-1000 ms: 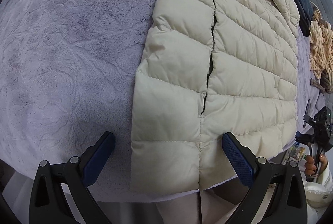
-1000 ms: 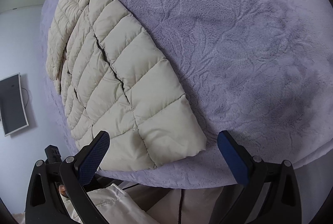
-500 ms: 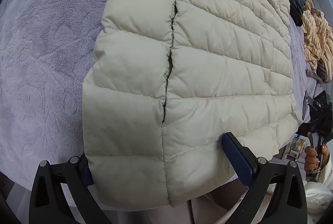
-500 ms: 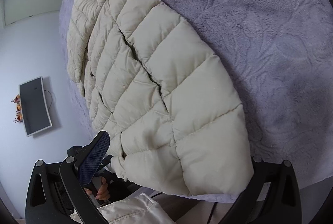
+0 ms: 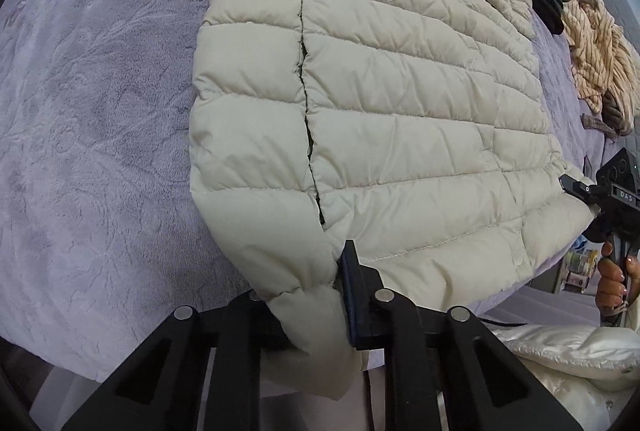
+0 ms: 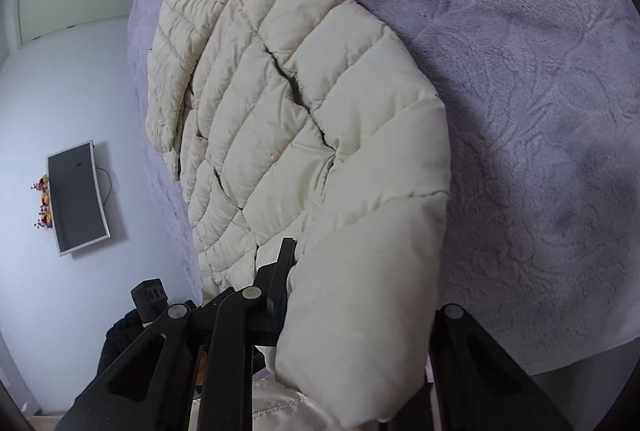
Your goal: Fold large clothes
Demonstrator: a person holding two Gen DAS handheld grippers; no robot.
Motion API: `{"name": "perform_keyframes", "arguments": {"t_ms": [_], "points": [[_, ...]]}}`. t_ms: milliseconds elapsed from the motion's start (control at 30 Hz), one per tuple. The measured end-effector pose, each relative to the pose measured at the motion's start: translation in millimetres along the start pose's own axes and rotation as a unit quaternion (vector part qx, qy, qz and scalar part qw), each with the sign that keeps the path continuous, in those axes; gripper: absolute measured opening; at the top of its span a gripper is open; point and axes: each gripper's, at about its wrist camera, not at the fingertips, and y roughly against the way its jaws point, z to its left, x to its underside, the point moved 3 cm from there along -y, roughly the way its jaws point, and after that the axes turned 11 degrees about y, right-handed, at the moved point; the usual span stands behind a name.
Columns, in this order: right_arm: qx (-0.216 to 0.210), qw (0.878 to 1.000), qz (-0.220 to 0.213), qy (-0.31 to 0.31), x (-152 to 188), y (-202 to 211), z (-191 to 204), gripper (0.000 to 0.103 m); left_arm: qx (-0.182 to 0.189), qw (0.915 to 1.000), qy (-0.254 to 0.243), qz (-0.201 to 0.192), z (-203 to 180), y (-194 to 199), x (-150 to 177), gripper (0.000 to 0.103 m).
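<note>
A: Lilac fleece blanket (image 5: 100,119) across the whole left of the left wrist view, filling the right side (image 6: 540,111) of the right wrist view. Cream puffer jacket (image 5: 400,91) spread flat over it, centre to upper right, hem toward the bottom edge; same jacket (image 6: 300,111) running from top centre down to the bottom of the right wrist view.

B: And the tongs?

A: Left gripper (image 5: 320,291) at bottom centre — jaws just closed, pinched tight on the hem corner by the front opening, fabric bunched between the pads. Right gripper (image 6: 352,291) at bottom centre of its view, likewise just closed down onto the opposite hem corner, one finger buried under the puffed panel. Seen from the left view too, at the right edge (image 5: 576,187), clamped on the hem, hand (image 5: 612,271) below it.

B: Best way through the fold?

A: Probably lift both corners together, level, hem kept taut between them; carry toward the collar at the top of the frame. Slippery, springy shell — likely to slide out of a shallow pinch, so no jerking.

B: Versus a second ago?

A: Both jaws wide then, straddling the hem, nothing gripped. Hem flat on the blanket then; now gathered and puckered at both corners.
</note>
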Motion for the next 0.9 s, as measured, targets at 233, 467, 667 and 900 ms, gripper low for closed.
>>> {"name": "perform_keyframes", "arguments": {"t_ms": [233, 467, 667, 900], "points": [[-0.044, 0.998, -0.017, 0.032, -13.4, 14.6, 33.0, 0.017, 0.084, 0.9962, 0.011, -0.021, -5.7, 37.3, -9.6, 0.017], [-0.064, 0.994, -0.044, 0.076, -51.6, 32.2, 75.4, 0.017, 0.143, 0.9863, 0.033, -0.075, -14.3, 84.4, -52.5, 0.017], [-0.066, 0.989, -0.058, 0.120, -102.8, 36.7, 114.6, 0.017, 0.166, 0.9771, 0.039, -0.128, -28.2, 115.1, -104.6, 0.017], [-0.061, 0.983, -0.074, 0.155, -168.7, 39.5, 148.4, 0.017, 0.151, 0.9714, 0.041, -0.178, -44.7, 137.0, -176.0, 0.017]]}}
